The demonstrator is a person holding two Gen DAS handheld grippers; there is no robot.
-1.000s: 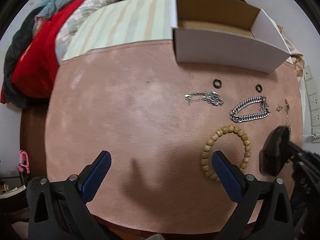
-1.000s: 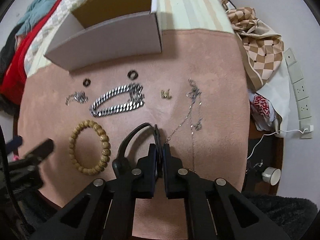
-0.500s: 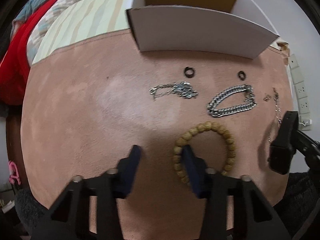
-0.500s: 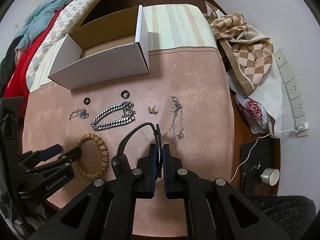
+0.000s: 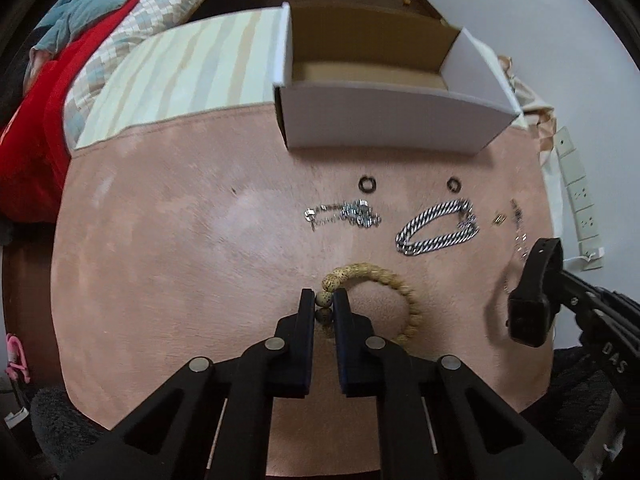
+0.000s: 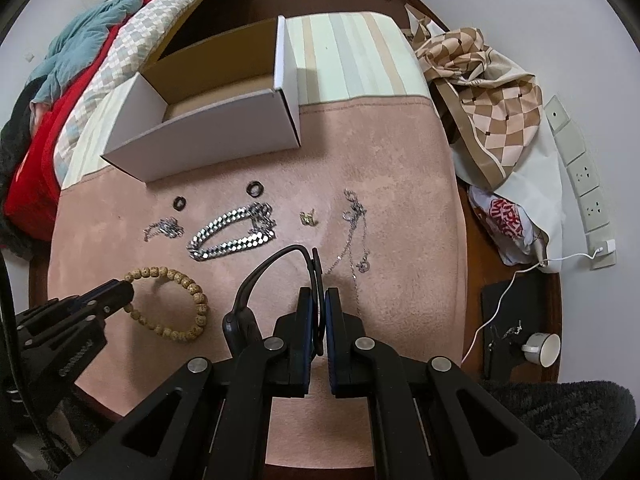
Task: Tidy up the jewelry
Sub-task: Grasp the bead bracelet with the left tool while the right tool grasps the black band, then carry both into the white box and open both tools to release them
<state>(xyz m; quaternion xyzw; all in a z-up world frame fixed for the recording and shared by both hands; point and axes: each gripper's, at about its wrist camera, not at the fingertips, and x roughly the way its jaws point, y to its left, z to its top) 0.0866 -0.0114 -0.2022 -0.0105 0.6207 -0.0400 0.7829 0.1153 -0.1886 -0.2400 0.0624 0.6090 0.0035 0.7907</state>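
We see the left gripper [image 5: 323,304] pointing down at a pink cloth [image 5: 180,260], its jaws pinched on the left side of a wooden bead bracelet [image 5: 384,276]; the rest of the loop curves off toward three o'clock. At twelve o'clock from the bracelet sits an open white box [image 5: 384,124]. Below the box lie two small dark rings [image 5: 367,184], a crumpled thin silver chain [image 5: 344,216] and, at one o'clock from the bracelet, a heavy silver chain bracelet [image 5: 438,228]. At three o'clock the right gripper [image 5: 576,304] holds a black smartwatch [image 5: 534,300] above the cloth. A striped cushion [image 5: 180,76] lies at ten o'clock.
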